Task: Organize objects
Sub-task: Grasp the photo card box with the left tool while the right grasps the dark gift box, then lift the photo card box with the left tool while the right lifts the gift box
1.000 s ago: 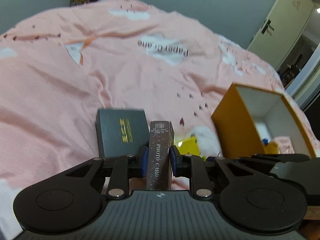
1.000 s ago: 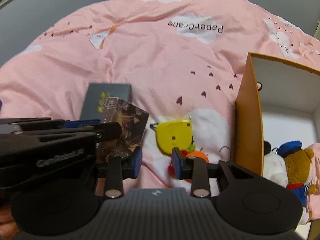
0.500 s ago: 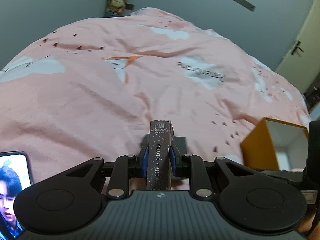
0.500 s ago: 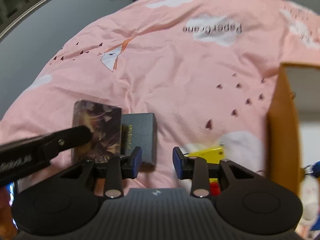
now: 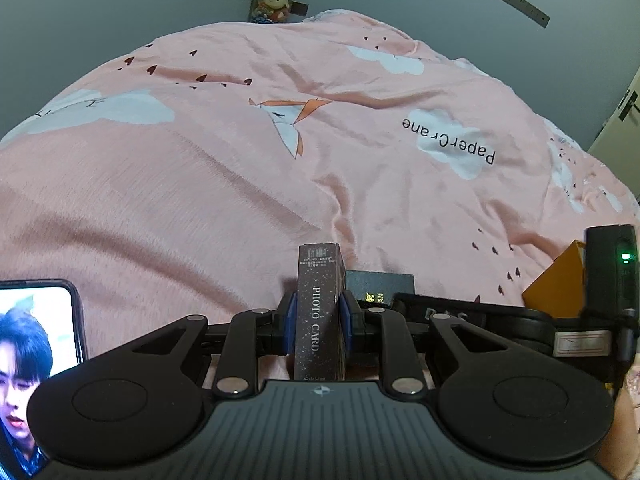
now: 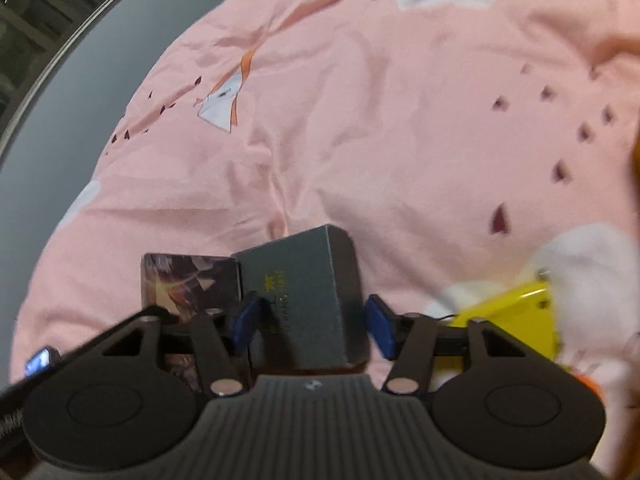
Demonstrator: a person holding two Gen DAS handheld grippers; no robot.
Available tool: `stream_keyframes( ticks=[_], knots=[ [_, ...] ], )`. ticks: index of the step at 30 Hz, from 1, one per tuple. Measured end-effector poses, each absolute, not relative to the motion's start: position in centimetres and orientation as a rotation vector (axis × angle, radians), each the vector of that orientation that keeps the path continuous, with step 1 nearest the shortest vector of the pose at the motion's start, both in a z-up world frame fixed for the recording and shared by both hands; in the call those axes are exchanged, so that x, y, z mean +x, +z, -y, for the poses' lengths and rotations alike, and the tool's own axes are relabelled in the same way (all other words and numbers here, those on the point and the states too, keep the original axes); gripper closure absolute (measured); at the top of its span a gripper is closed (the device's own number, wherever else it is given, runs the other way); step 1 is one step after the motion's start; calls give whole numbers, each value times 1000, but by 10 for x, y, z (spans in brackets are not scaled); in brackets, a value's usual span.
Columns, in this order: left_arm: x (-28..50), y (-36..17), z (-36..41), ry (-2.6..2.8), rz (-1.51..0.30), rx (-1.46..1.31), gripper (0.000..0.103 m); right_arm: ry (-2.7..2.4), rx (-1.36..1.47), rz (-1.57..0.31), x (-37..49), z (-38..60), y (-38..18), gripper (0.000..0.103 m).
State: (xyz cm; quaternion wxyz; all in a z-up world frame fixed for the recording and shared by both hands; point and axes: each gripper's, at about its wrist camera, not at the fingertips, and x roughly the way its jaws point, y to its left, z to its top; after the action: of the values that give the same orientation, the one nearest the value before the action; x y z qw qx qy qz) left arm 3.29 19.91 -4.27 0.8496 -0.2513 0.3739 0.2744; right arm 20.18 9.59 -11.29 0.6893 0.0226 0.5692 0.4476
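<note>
The photo card box [image 5: 320, 312] is kept clamped upright in the left tool [image 5: 319, 320]; the right tool [image 6: 312, 322], now spread wide, has been brought astride the dark box [image 6: 304, 296] on the bed [image 6: 360, 120], readying a second pickup.

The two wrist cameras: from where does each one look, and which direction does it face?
Left wrist: sits behind the left gripper, facing across the pink bedspread toward the wall; its fingers clamp the photo card box.
Right wrist: sits behind the right gripper, tilted down at the bedspread; open fingers straddle the dark grey box.
Shared: both boxes and the bedspread.
</note>
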Motion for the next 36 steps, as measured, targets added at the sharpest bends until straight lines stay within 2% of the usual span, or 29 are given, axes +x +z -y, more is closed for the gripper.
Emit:
stream_keyframes(
  ticks=[4, 6, 8, 12, 20, 30, 36],
  knots=[
    [31, -44, -203, 581, -783, -550, 78, 1005, 59, -1269, 200, -96, -113, 40],
    [30, -45, -204, 580, -780, -556, 78, 1007, 54, -1254, 199, -95, -106, 51],
    [29, -44, -204, 578, -774, -558, 78, 1023, 58, -1227, 198, -90, -97, 59],
    [27, -41, -202, 573, -761, -566, 78, 1023, 24, -1168, 191, -75, -77, 64],
    [27, -27, -188, 520, -723, -554, 78, 973, -33, -940, 178, -29, -20, 65],
    [44, 10, -152, 337, -621, -587, 78, 872, 73, -769, 193, 61, 45, 65],
    [72, 33, -121, 167, -576, -606, 78, 779, 104, -712, 206, 112, 59, 65]
  ],
)
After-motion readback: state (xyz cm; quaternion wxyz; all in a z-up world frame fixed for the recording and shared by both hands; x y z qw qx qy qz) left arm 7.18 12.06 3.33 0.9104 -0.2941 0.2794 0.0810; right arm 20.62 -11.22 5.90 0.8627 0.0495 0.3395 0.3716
